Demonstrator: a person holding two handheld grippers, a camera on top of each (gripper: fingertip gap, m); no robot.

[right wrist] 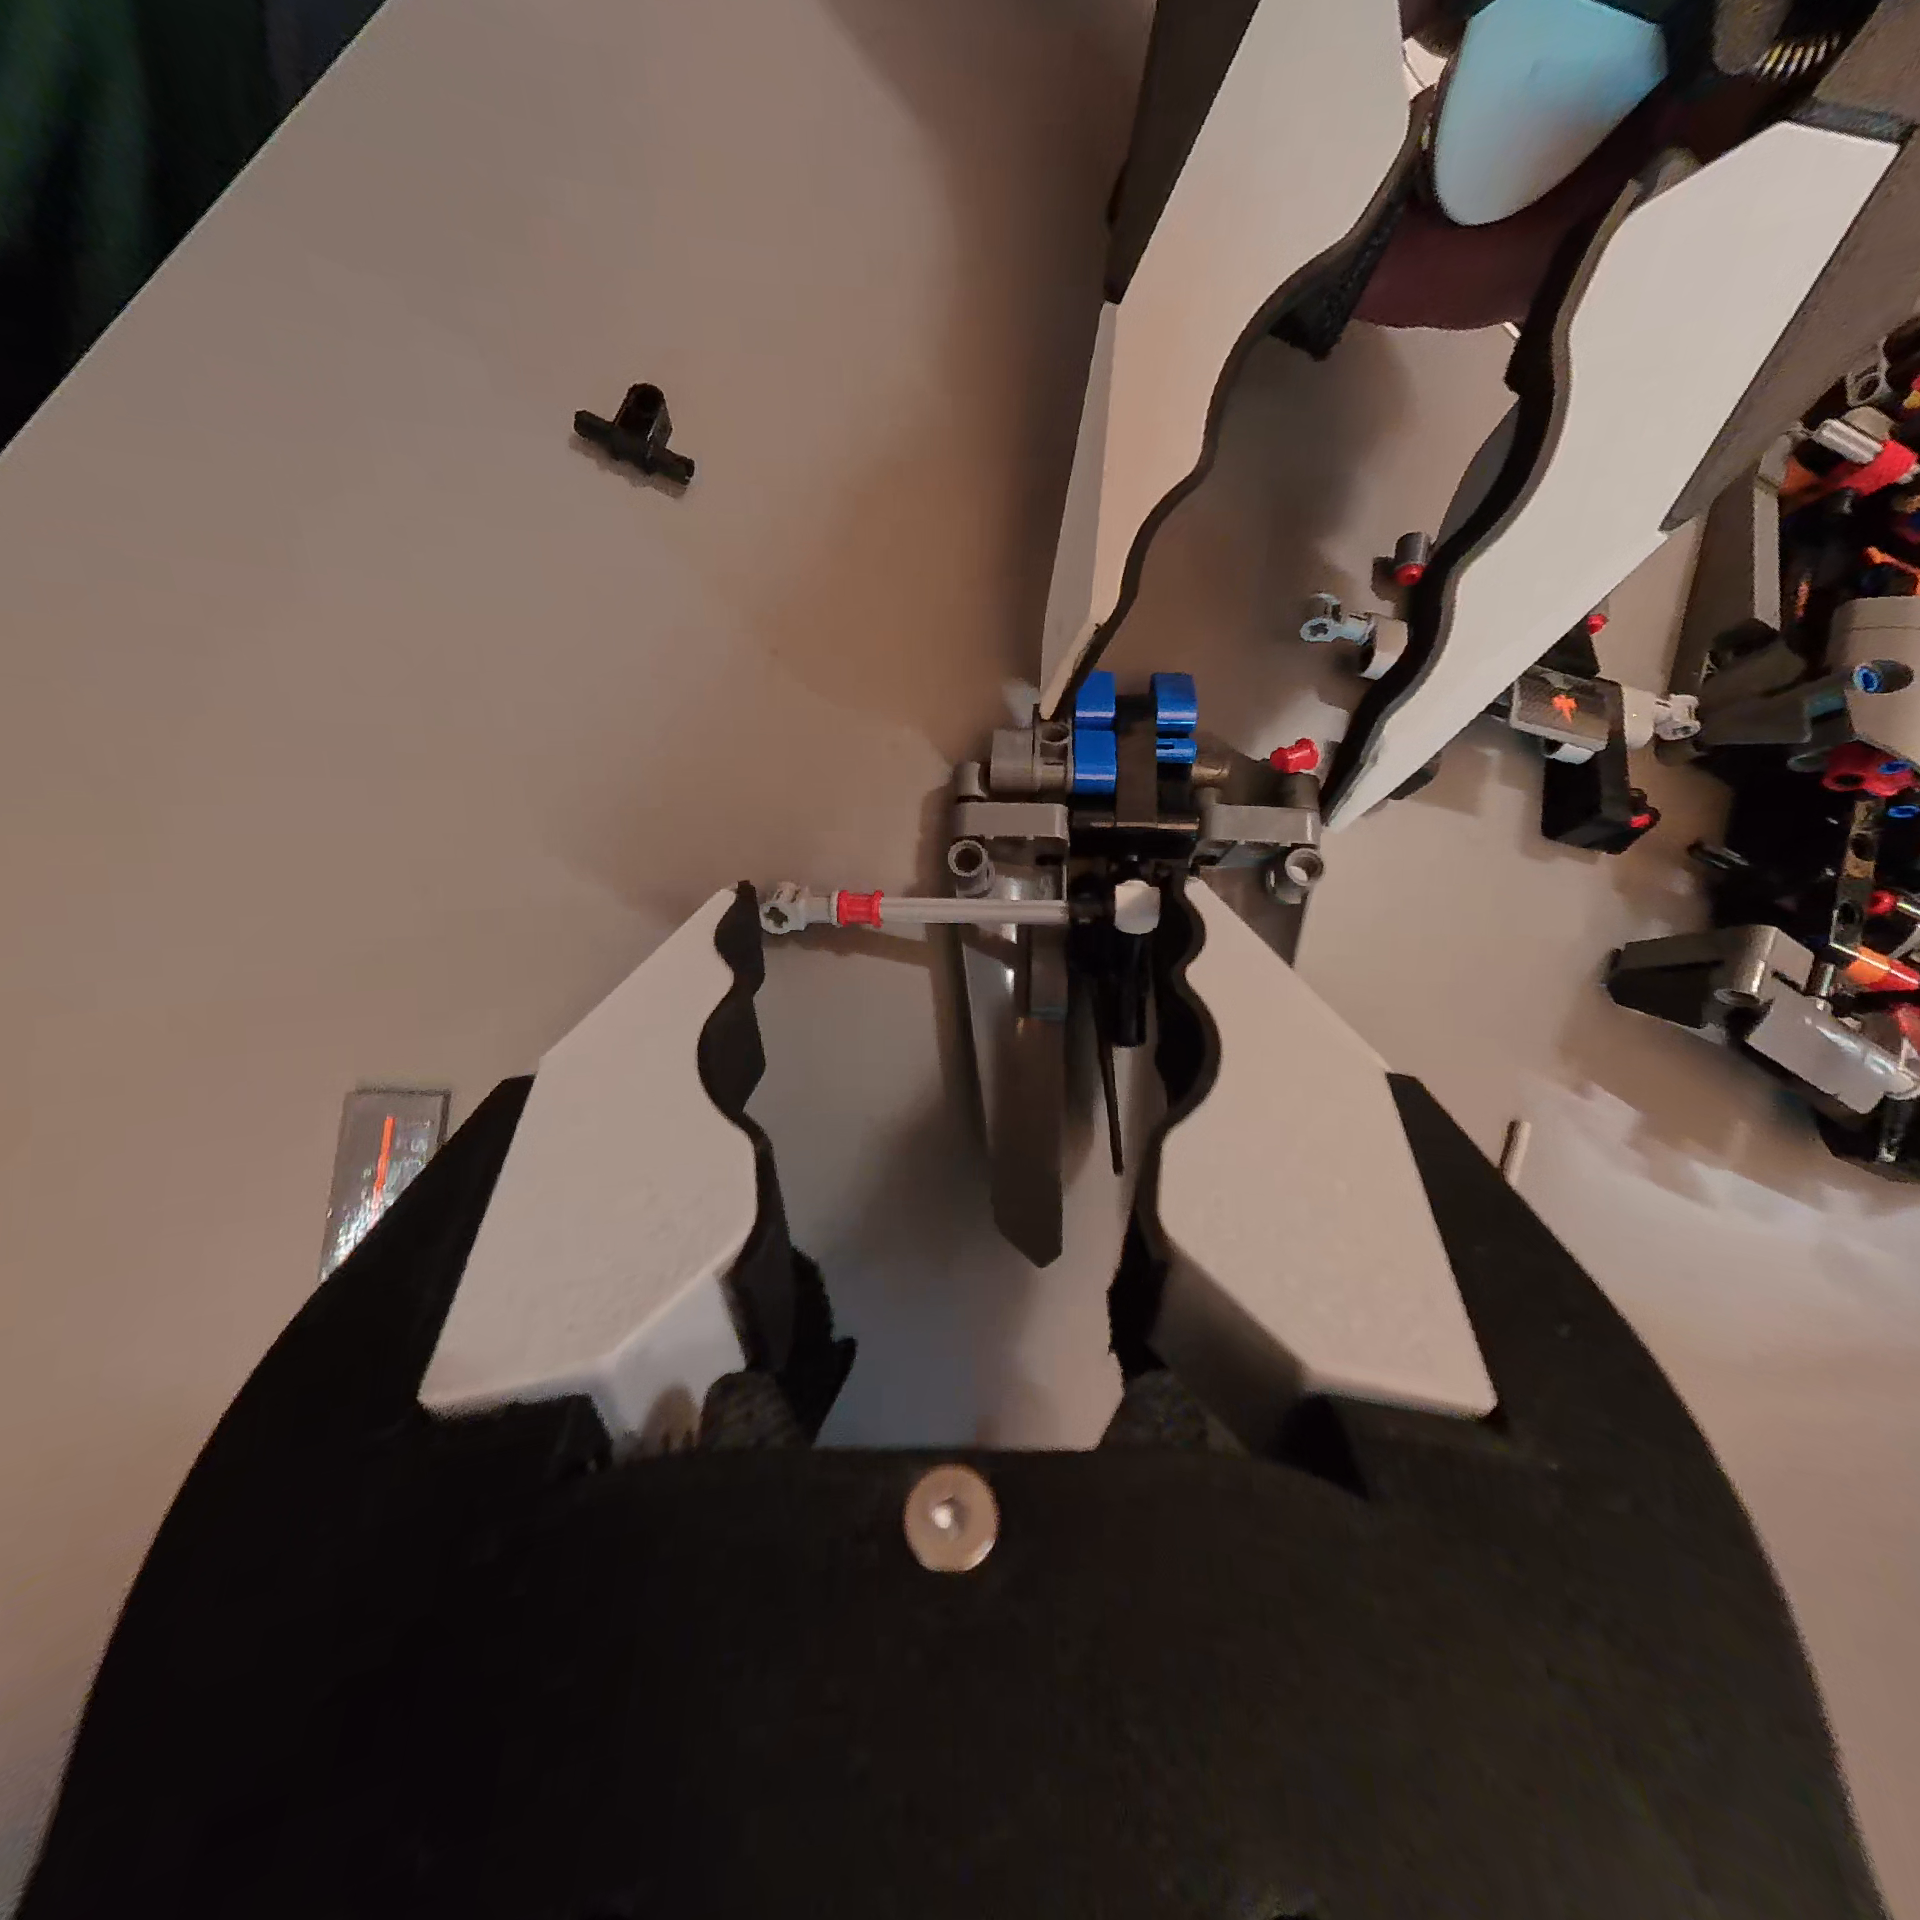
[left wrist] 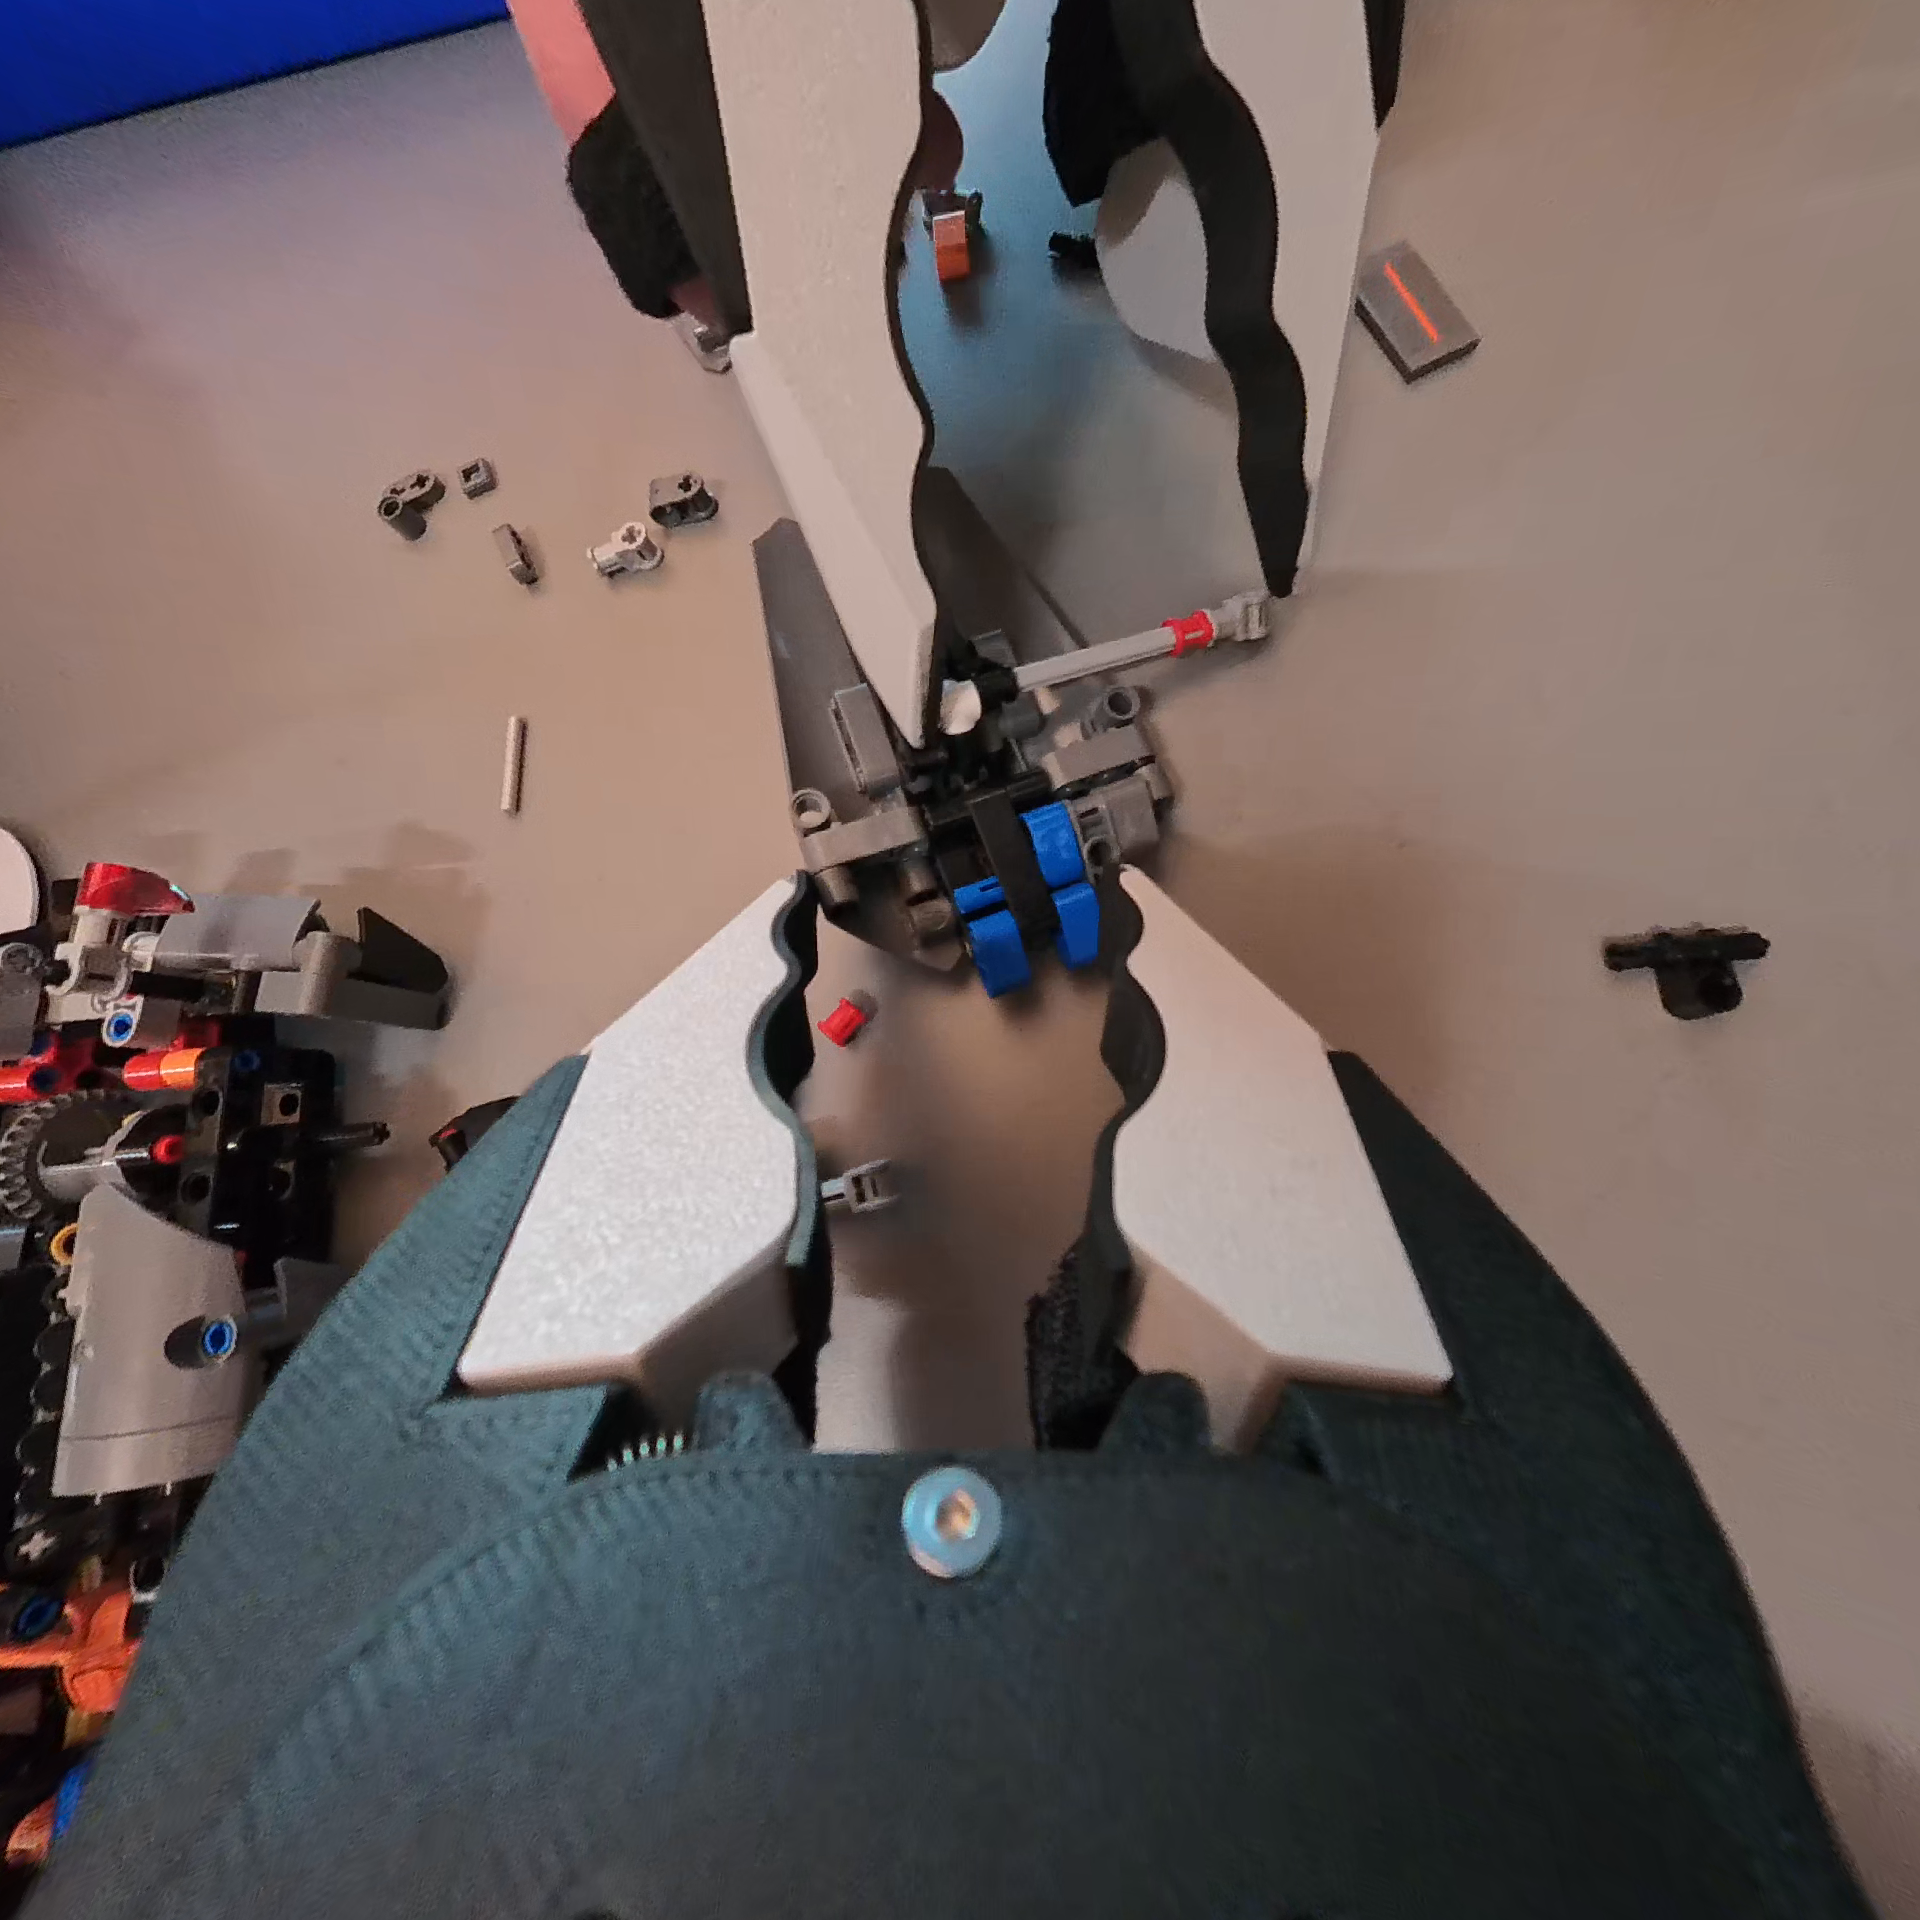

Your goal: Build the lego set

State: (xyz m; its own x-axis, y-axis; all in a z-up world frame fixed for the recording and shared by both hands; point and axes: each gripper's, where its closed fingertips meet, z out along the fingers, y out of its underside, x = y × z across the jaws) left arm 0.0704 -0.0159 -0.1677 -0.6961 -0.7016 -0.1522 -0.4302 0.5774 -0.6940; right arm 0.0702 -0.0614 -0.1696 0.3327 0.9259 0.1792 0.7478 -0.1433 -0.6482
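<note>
A small sub-assembly [left wrist: 997,821] of grey beams, black parts and blue connectors lies on the beige table on top of a long dark grey panel [left wrist: 805,665]. It also shows in the right wrist view [right wrist: 1091,810]. A grey axle [left wrist: 1101,660] with a red bush sticks out of its side. My left gripper [left wrist: 964,881] has its fingertips against both sides of the blue end and grips it. My right gripper [right wrist: 966,896] is open wide, with one tip by the axle's [right wrist: 966,912] outer end and the other by a white knob [right wrist: 1138,906].
A large part-built model [left wrist: 156,1143] stands at the left, and shows in the right wrist view [right wrist: 1849,831]. Loose parts lie around: a black T-shaped piece [left wrist: 1683,961], a grey tile with an orange line [left wrist: 1415,309], small grey connectors [left wrist: 623,545], a pale pin [left wrist: 511,764] and a red bush [left wrist: 844,1018]. Between my left fingertips and the pale pin [left wrist: 511,764] there is roughly 9 centimeters.
</note>
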